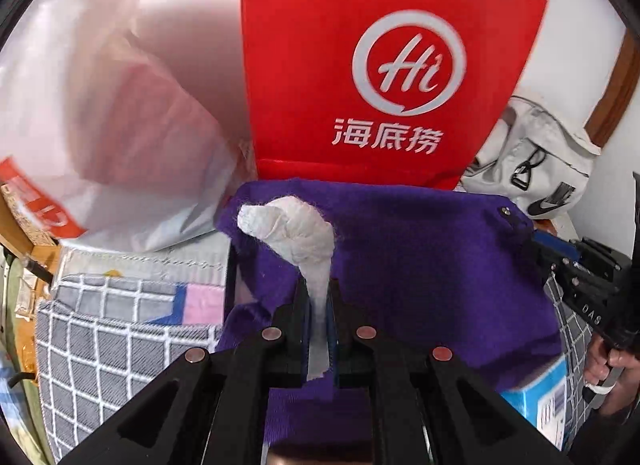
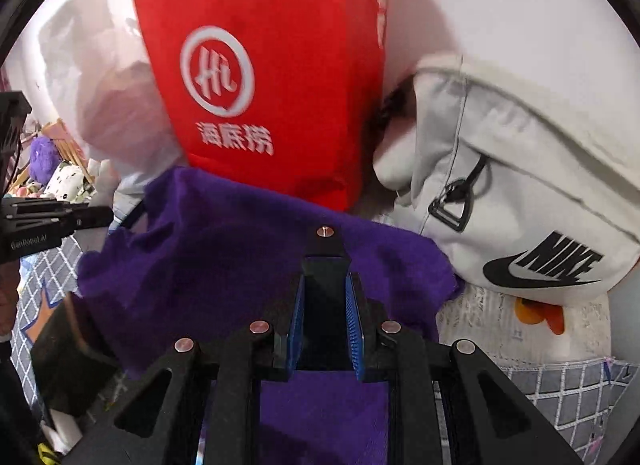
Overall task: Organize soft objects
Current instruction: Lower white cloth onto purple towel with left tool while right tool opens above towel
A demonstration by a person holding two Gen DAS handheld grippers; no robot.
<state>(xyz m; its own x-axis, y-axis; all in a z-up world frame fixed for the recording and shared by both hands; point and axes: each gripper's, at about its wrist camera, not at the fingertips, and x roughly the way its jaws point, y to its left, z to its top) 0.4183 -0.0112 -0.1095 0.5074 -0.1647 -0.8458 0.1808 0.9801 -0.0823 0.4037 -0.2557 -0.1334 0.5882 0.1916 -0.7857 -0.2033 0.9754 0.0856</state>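
Note:
A purple cloth [image 1: 420,265] lies spread over a box on the bed; it also fills the right wrist view [image 2: 224,265]. My left gripper [image 1: 318,297] is shut on a crumpled white tissue [image 1: 296,229] and holds it just above the purple cloth. My right gripper [image 2: 325,285] sits over the purple cloth's far edge, its jaws a small gap apart with a black part between the blue pads; whether it grips anything I cannot tell. It shows at the right edge of the left wrist view [image 1: 576,265].
A red paper bag [image 1: 380,65] stands against the wall behind the cloth. A white Nike bag [image 2: 520,193] lies to its right, a white plastic bag [image 1: 120,125] to its left. A grey checked blanket [image 1: 112,325] covers the bed. A blue box [image 1: 540,397] pokes from under the cloth.

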